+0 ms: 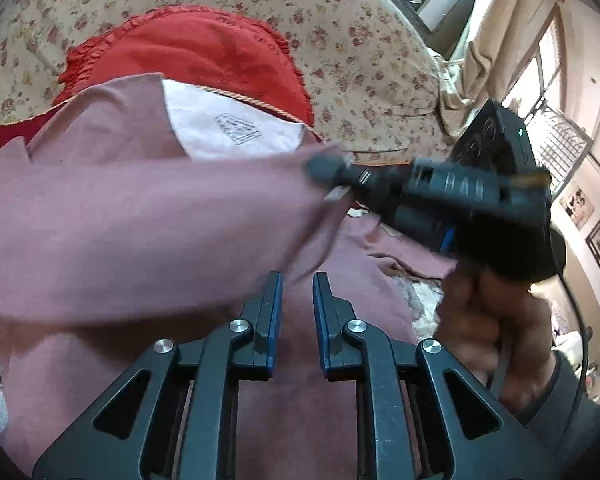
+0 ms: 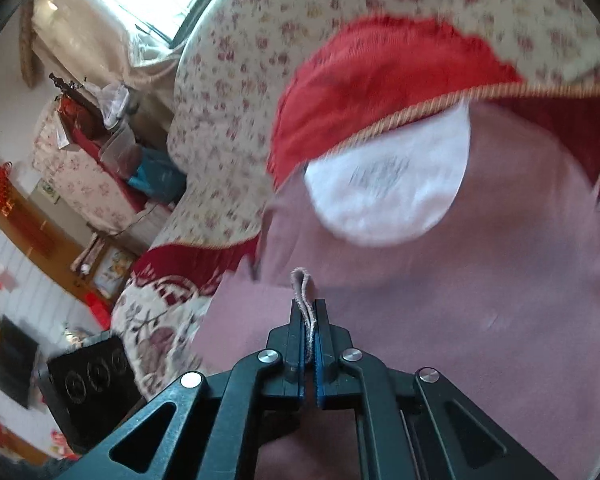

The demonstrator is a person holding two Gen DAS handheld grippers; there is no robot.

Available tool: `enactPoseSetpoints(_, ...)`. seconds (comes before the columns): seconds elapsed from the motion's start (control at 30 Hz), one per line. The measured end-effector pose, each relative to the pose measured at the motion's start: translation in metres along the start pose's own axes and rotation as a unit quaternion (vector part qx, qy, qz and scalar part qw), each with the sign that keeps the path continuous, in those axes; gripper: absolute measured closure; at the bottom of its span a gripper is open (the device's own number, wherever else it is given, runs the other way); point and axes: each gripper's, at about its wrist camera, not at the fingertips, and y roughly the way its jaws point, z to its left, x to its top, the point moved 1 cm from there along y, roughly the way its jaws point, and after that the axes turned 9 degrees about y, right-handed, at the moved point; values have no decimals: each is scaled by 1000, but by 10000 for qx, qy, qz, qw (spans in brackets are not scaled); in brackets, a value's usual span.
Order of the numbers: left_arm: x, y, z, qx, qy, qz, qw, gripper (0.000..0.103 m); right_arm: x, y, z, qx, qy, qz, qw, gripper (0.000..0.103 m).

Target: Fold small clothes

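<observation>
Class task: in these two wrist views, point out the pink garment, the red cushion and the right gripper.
pink garment (image 2: pixel 440 300): right wrist view, its flat body.
red cushion (image 1: pixel 204 52): left wrist view, its middle panel.
right gripper (image 2: pixel 309 312): right wrist view, fingertips pinching a pink fold.

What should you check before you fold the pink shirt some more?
1. Right gripper has hold of the pink shirt: ok, a fold of cloth is pinched between its pads.
2. Left gripper has let go: ok, its jaws stand slightly apart with nothing between them.
3. Lifted part of the shirt is free of the left gripper: cannot tell, the flap hangs right by its fingertips.
4. Rest of the shirt lies flat on the sofa: not ok, it is rumpled near the right gripper.
5. White inside of the neck faces up: ok.
6. Red cushion is out of the way: cannot tell.
</observation>
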Motion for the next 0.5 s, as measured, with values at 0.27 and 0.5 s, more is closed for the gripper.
enactPoseSetpoints(0.27,-4,0,20,451,-282,35,9986,90,60,-27,-71,-729,696,-773,9919,100)
enactPoseSetpoints(0.5,-1,-8,24,604,-311,-127,9976,90,73,-36,-121,-1131,1312,-729,9822,100)
